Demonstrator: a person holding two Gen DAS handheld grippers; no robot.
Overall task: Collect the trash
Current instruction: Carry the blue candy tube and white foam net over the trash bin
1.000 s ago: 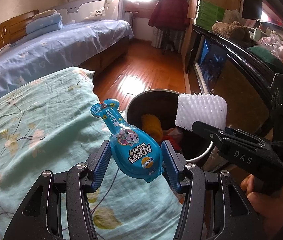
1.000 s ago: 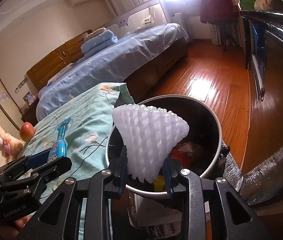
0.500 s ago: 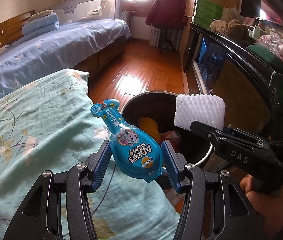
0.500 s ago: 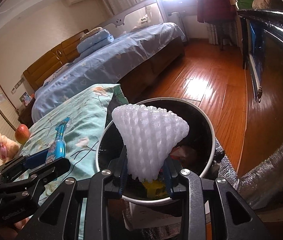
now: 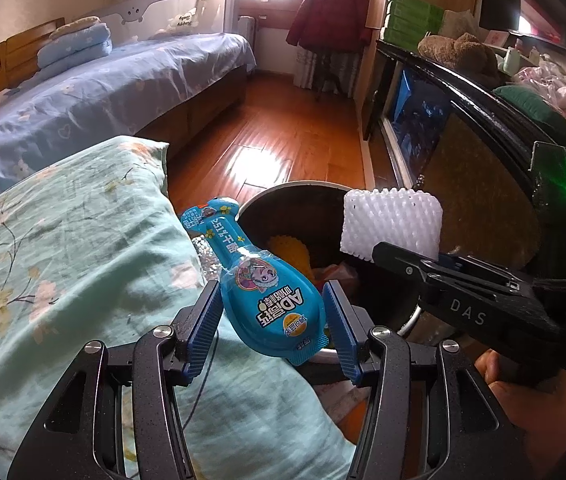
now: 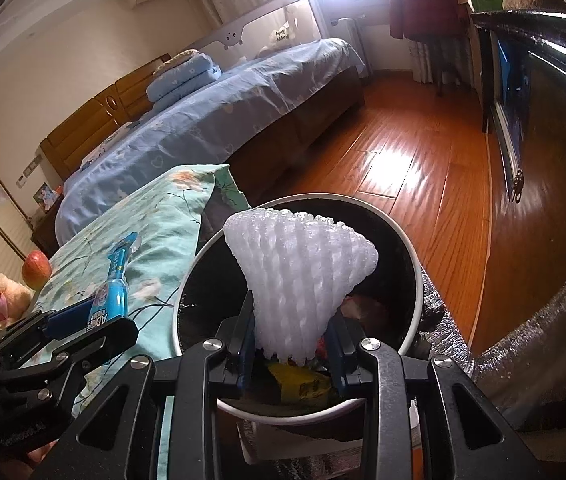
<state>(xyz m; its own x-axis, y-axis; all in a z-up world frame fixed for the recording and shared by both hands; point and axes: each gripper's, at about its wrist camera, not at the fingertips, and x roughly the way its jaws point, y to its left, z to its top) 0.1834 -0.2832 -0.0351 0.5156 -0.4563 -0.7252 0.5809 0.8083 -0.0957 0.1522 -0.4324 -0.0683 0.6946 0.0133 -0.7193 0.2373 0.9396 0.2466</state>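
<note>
Blue pouch (image 5: 271,300): "AD" in large white letters, other print unreadable. Right gripper (image 5: 393,246) body: "DAS". Bed rail (image 6: 279,34): small unreadable lettering.

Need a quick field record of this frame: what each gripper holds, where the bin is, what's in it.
left gripper: shut on blue bottle-shaped plastic snack pack, beside the bin over the floral green bedding
right gripper: shut on white foam fruit net, above the bin opening
bin: round black trash bin with white rim, on the floor beside the bedding
bin contents: yellow and red scraps, details unclear
status: neither item dropped yet
</note>
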